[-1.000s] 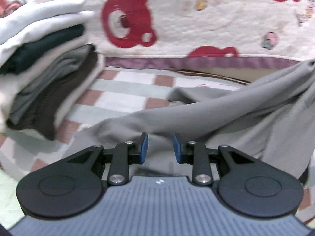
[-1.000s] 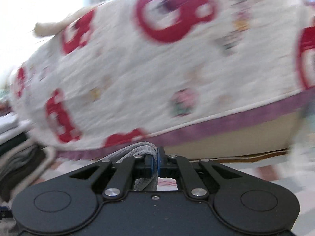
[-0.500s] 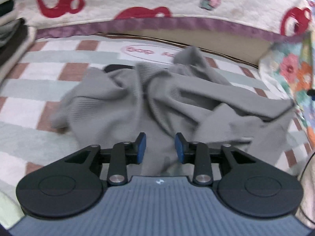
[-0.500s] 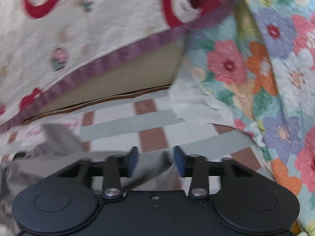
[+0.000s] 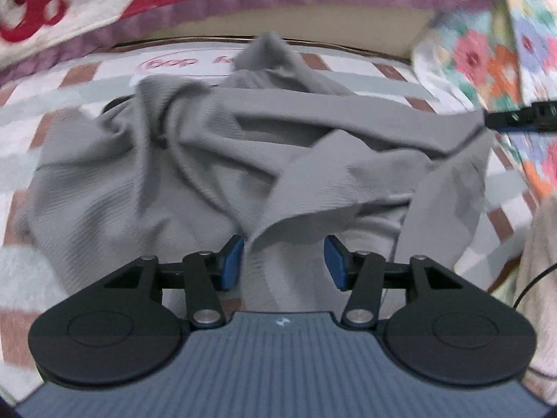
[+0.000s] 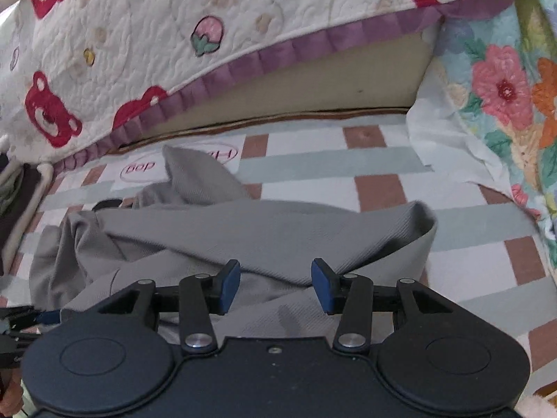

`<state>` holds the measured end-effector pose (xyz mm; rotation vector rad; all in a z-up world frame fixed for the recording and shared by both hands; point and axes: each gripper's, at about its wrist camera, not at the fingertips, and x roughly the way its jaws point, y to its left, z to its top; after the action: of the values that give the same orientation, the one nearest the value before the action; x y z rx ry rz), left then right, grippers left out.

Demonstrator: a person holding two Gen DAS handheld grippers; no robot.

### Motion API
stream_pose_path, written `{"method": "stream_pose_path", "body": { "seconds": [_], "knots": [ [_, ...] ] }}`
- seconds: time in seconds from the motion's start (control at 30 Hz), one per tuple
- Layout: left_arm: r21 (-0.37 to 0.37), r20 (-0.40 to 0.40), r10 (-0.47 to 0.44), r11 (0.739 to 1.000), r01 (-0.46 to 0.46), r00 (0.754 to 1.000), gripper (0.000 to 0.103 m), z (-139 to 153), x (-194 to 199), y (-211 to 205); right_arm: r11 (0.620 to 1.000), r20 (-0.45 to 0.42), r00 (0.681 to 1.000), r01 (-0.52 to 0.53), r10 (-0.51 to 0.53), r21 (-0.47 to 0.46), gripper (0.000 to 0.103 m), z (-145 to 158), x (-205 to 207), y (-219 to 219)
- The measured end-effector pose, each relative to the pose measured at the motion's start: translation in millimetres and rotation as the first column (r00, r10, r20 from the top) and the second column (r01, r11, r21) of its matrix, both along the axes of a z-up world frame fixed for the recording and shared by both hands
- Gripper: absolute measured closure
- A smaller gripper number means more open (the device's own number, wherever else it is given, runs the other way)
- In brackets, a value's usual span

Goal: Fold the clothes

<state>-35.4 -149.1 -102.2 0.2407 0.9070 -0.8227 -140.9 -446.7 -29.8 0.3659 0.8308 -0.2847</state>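
A grey knit garment (image 5: 216, 146) lies crumpled on the checked bed sheet (image 5: 45, 104); it also shows in the right wrist view (image 6: 264, 233). My left gripper (image 5: 283, 261) is open and empty, low over the garment's near folds, a fold edge lying between its blue pads. My right gripper (image 6: 275, 284) is open and empty, just above the garment's right side. The right gripper's fingers (image 5: 522, 120) show at the right edge of the left wrist view. The left gripper shows at the lower left of the right wrist view (image 6: 21, 317).
A white quilt with red bears and a purple frill (image 6: 243, 66) hangs behind the sheet. A floral quilt (image 6: 504, 87) lies at the right. A stack of folded clothes (image 6: 14, 188) sits at the far left edge.
My right gripper let go of the grey garment and opened wide; the garment dropped onto the sheet. Both grippers swung right and lowered. My left gripper opened wider.
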Motion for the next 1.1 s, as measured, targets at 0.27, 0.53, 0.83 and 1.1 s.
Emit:
{"method": "stream_pose_path", "body": {
  "seconds": [0.27,0.53,0.83,1.1],
  "knots": [
    [-0.075,0.138,0.159,0.986,-0.150,0.977,0.100,25.1,-5.4,11.6,0.970,-0.088,0.972,-0.224,0.216,-0.091,0.048,-13.9,12.3,49.2],
    [-0.218,0.203,0.400,0.908,-0.357,0.894,0.100,70.3,-4.1,65.0,0.942,-0.149,0.946,-0.309,0.289,-0.130,0.040,-26.5,16.1,71.4],
    [-0.304,0.225,0.517,0.843,-0.445,0.826,0.100,87.3,-14.3,98.2,0.954,-0.145,0.958,-0.266,0.246,-0.141,0.040,-29.5,5.3,76.9],
    [-0.325,0.124,0.653,0.738,-0.591,0.747,0.100,85.6,8.4,149.1,0.943,-0.127,0.959,-0.274,0.253,-0.190,0.039,-17.6,18.0,75.6]
  ]
}}
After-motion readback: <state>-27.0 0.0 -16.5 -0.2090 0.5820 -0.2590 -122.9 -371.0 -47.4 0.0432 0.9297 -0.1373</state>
